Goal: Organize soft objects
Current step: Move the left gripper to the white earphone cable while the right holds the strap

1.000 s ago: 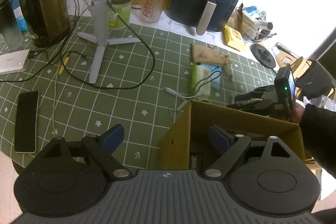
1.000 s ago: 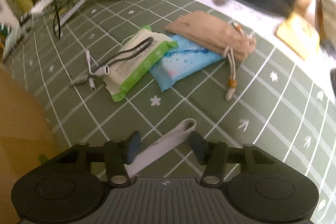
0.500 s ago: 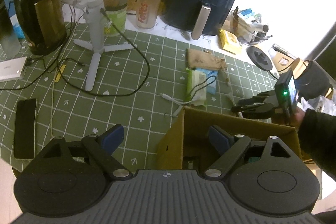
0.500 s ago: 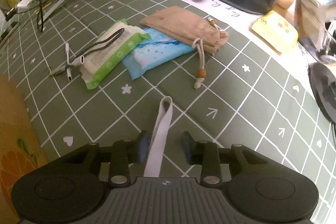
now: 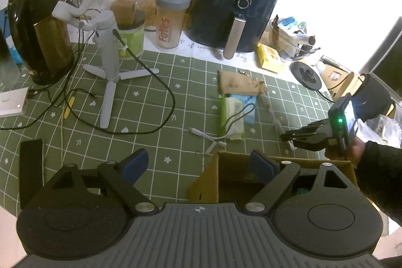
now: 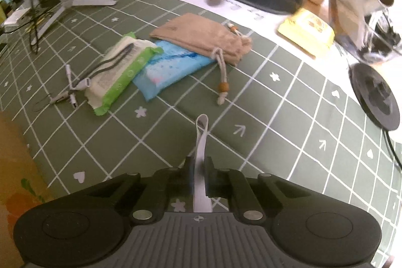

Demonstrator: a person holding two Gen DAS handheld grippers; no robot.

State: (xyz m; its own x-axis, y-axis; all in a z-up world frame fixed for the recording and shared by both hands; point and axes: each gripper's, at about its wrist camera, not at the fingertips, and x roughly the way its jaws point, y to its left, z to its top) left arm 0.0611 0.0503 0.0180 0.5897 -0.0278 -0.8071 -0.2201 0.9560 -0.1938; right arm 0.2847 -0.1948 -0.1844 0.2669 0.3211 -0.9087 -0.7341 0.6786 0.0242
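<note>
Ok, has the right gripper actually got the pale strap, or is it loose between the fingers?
Touching. The right wrist view shows the right gripper with jaws just closed flat against the pale strap, no gap either side.

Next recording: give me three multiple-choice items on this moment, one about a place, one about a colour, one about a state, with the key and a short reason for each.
1. Where does the tan drawstring pouch lie?
A. inside the cardboard box
B. on the green checked cloth, overlapping the blue packet
C. on top of the air fryer

2. What colour is the wrapper edge of the wipes pack that lies beside the blue packet?
A. green
B. red
C. black

3. How do the jaws of the right gripper stand?
A. wide open over nothing
B. open around the pouch
C. closed on the grey strap

Key: 1 B, the pouch rests on the green checked cloth with one edge over the blue packet. 2 A, the pack has a bright green border. 3 C, the jaws have just closed and pinch the grey strap, whose loop sticks out ahead.
</note>
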